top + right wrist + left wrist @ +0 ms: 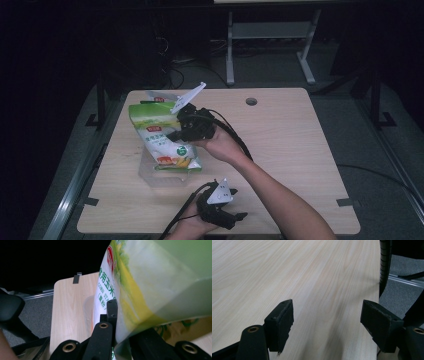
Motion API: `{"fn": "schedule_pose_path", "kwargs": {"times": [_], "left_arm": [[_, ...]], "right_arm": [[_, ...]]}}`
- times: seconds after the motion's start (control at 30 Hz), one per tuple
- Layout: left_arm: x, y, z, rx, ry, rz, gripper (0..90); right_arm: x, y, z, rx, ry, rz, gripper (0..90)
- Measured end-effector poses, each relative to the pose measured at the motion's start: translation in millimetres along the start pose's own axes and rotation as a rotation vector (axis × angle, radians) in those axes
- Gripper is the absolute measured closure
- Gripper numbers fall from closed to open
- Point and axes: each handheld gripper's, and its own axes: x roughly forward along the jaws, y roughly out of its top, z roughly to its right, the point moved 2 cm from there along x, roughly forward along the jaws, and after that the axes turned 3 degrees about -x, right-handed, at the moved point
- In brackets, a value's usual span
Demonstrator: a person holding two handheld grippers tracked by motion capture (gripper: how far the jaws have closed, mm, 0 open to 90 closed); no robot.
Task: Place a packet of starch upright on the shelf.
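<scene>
A green, white and yellow food bag point(156, 125) with printed text stands tilted over the left middle of the table, its bottom near the tabletop. My right gripper point(174, 134) comes at it from the right and is shut on the bag's side. In the right gripper view the bag point(155, 282) covers the right jaw, and my right gripper point(117, 317) pinches its lower edge. My left gripper point(239, 218) rests near the table's front edge with its jaws pointing right. Its jaws stand open over bare wood, with nothing inside my left gripper point(327, 312).
The light wooden table point(290, 145) has a round cable hole point(251, 101) at the back. What looks like a clear plastic container point(167, 175) sits under the bag. Beyond the table edge lie grey floor point(402, 267) and a black chair part point(385, 262).
</scene>
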Motion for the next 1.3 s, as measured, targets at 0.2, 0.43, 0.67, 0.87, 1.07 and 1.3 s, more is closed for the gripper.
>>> {"fn": "schedule_pose_path", "kwargs": {"times": [0.2,0.43,0.67,0.87,1.07,1.3], "left_arm": [[-6.1,-4.2,0.9,-0.023,0.013,0.001,25.7],[-16.5,-12.0,-3.2,-0.036,0.033,-0.007,25.6],[-15.7,-14.2,-2.0,-0.055,0.018,0.002,25.4],[-16.8,-12.7,-5.6,-0.001,0.044,0.005,25.5],[-14.7,-12.8,-4.0,0.011,0.044,-0.005,25.5],[-13.6,-15.1,0.0,0.018,0.041,-0.009,25.7]], "right_arm": [[15.7,6.5,2.9,-0.007,0.004,0.001,88.3],[41.5,7.1,5.1,-0.016,0.004,-0.019,88.3],[56.7,0.9,4.5,0.01,0.012,-0.005,88.3],[58.9,-6.3,1.9,0.026,0.004,0.026,88.4],[57.0,-14.3,-3.8,0.029,-0.001,0.064,88.3],[71.3,-31.1,-9.1,0.007,-0.002,0.008,88.3]]}}
